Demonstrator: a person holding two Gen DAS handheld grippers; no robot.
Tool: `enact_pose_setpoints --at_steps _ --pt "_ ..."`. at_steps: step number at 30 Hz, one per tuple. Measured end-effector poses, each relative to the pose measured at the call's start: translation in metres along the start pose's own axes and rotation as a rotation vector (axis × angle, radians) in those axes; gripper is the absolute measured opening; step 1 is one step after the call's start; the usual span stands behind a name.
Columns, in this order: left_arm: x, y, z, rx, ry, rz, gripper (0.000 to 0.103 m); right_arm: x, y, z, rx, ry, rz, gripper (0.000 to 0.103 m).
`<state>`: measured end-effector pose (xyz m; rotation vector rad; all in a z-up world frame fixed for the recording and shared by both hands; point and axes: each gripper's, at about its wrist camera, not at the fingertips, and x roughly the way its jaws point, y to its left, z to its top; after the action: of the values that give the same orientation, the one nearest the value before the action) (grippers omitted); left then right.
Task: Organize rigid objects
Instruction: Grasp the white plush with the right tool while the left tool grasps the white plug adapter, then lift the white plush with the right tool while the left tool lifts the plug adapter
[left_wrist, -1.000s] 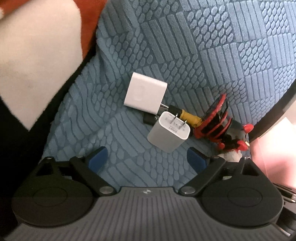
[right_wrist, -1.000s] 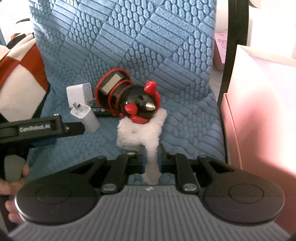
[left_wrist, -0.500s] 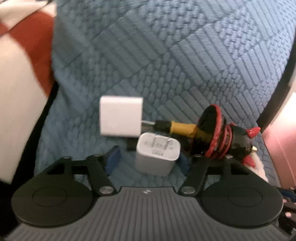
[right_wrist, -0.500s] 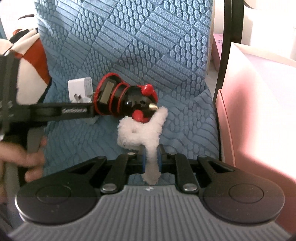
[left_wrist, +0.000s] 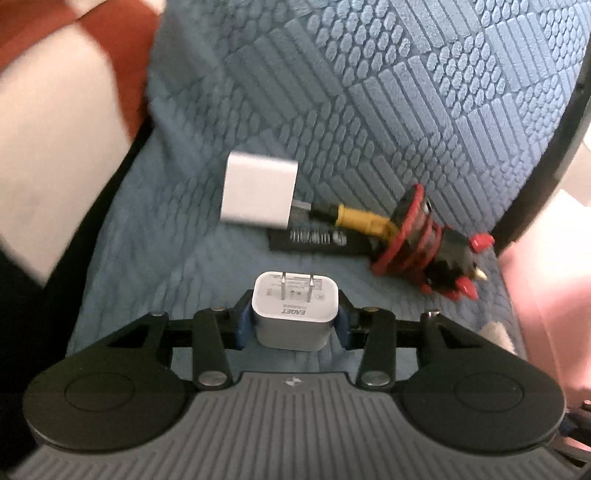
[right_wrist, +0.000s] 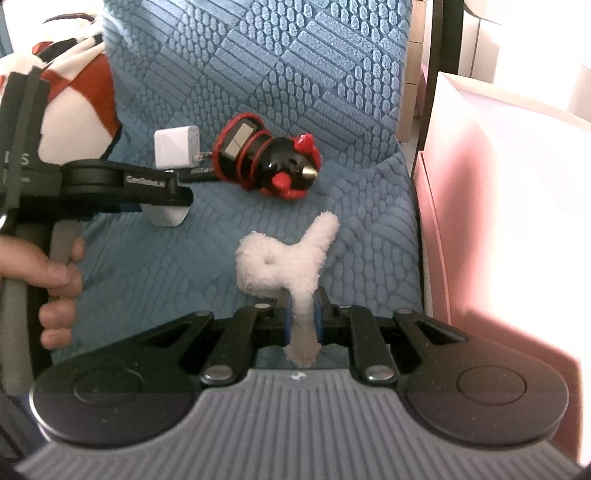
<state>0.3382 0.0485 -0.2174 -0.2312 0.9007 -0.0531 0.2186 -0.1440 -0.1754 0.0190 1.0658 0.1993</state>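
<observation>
The left gripper (left_wrist: 295, 319) is pinching the white plug charger (left_wrist: 294, 310) by its sides, prongs pointing away, probably so that it does not slip while being carried. Beyond the charger, the square white adapter (left_wrist: 258, 195) and the red-and-black toy (left_wrist: 428, 243) are lying on the blue cushion (left_wrist: 369, 110). The right gripper (right_wrist: 303, 321) is gripping the fluffy white strip (right_wrist: 291, 262), near the pink box (right_wrist: 498, 206).

Daylight pours in from the right and blows the pink box (right_wrist: 498, 206) out to near white. Left wrist view is smeared with motion blur, worst on the red-and-white cushion (left_wrist: 62, 122). Fisheye bends both edges hard. Blue textured cover (right_wrist: 295, 66) stays sharp, shadows soft.
</observation>
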Motion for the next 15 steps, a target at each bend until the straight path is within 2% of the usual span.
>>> enact_pose_setpoints --at_steps 5,12,15 --pt "-0.037 0.007 -0.027 -0.040 0.043 -0.010 0.049 -0.020 0.003 -0.018 -0.018 0.003 -0.002 0.015" --pt "-0.083 0.006 -0.054 -0.083 0.031 -0.056 0.049 -0.050 0.009 -0.042 -0.022 0.025 0.003 0.015" --pt "-0.100 0.001 -0.065 -0.064 0.016 -0.047 0.049 -0.060 0.011 -0.052 -0.031 0.031 -0.001 0.015"
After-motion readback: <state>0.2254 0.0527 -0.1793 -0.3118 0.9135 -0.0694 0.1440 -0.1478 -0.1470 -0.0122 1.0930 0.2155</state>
